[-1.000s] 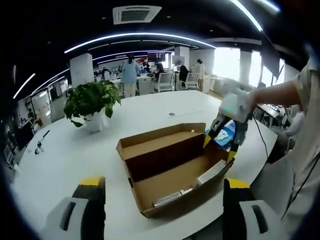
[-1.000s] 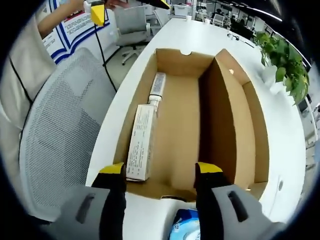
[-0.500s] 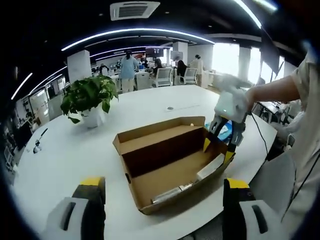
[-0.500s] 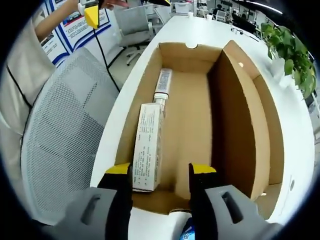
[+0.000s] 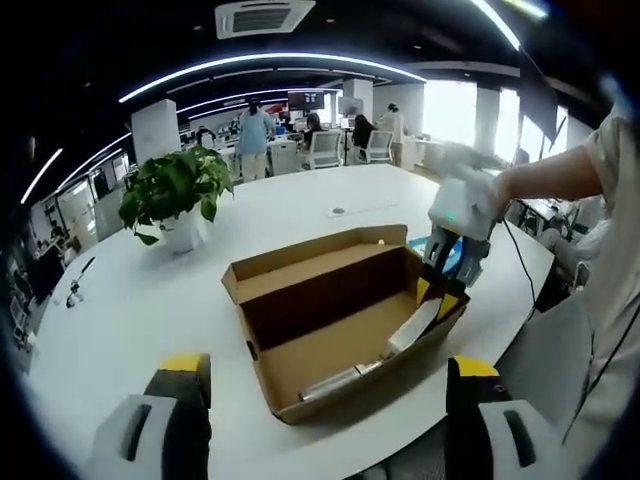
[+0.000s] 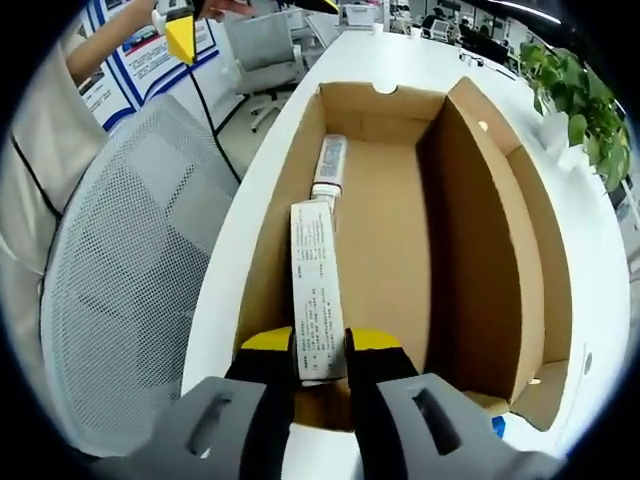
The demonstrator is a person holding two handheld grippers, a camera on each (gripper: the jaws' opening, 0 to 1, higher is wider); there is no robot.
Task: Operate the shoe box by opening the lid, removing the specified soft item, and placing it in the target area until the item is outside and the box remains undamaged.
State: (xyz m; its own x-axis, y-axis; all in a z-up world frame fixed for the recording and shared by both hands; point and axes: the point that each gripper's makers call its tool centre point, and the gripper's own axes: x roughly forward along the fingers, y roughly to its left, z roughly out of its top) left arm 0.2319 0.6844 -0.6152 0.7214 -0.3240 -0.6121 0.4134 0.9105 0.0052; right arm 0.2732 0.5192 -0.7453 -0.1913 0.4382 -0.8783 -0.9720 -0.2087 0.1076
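Lid already folded back on shoe box (image 6: pixel 400 190). Right gripper (image 6: pixel 318 352) closed on near end of white carton (image 6: pixel 316 290), lower centre of frame, ready for lifting out. Left gripper (image 5: pixel 325 375) kept wide apart, held clear above table (image 5: pixel 120 300).

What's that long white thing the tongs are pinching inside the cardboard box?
On the white table sits an open cardboard box. Along its wall nearest the mesh chair lies a long white printed carton, its near end pinched by the right tongs. The smaller tube beyond it lies untouched.
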